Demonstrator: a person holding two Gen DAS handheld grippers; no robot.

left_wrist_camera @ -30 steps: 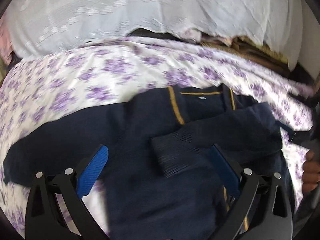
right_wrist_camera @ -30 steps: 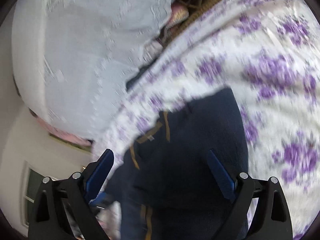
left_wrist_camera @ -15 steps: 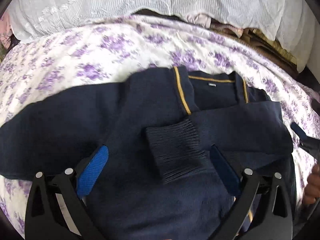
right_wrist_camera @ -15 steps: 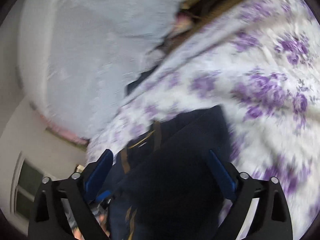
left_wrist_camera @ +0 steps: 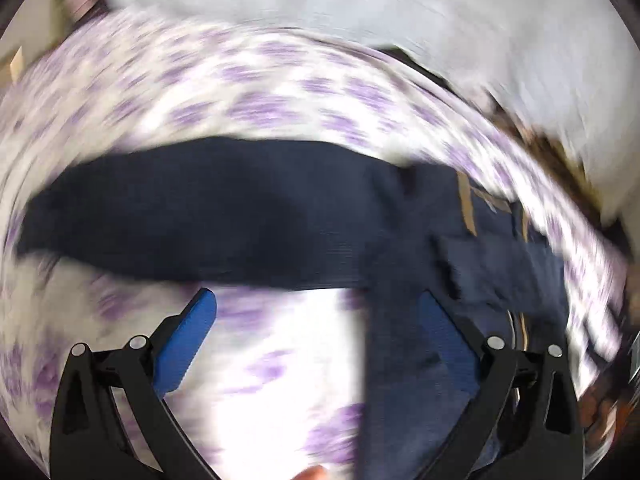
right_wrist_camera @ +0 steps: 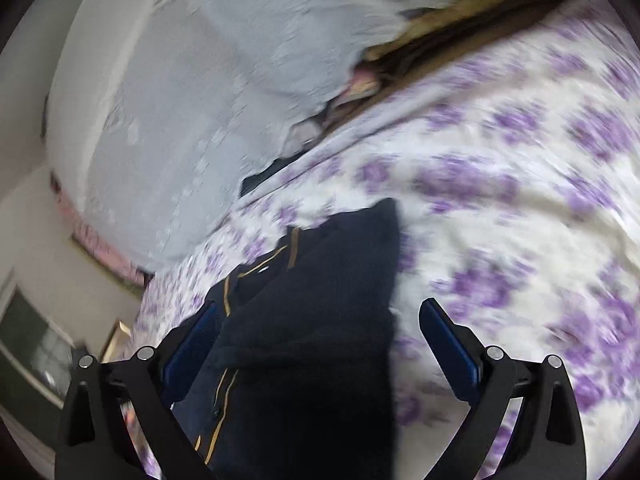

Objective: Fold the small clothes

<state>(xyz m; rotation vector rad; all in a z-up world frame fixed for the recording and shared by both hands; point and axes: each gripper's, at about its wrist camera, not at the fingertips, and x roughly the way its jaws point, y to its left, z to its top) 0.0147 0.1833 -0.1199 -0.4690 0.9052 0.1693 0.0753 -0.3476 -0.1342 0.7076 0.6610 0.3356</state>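
A navy knit cardigan (left_wrist_camera: 392, 248) with yellow trim lies on a white bedsheet with purple flowers (left_wrist_camera: 248, 96). One sleeve (left_wrist_camera: 192, 216) stretches out to the left; the other sleeve's ribbed cuff (left_wrist_camera: 456, 264) lies folded across the chest. My left gripper (left_wrist_camera: 316, 320) is open and empty, over the sheet just below the outstretched sleeve. The view is motion-blurred. In the right wrist view the cardigan (right_wrist_camera: 320, 320) lies between the fingers of my open, empty right gripper (right_wrist_camera: 320, 332), above its folded shoulder.
A white lace-covered pillow or bolster (left_wrist_camera: 360, 8) lies along the far edge of the bed, also in the right wrist view (right_wrist_camera: 192, 80). Brown and pink fabric (right_wrist_camera: 440, 40) shows beneath it. A wall and window frame (right_wrist_camera: 32, 344) are at the left.
My left gripper has swung left, from over the folded cuff to the outstretched sleeve and sheet. My right gripper has shifted slightly over the cardigan's right side. Both stay open.
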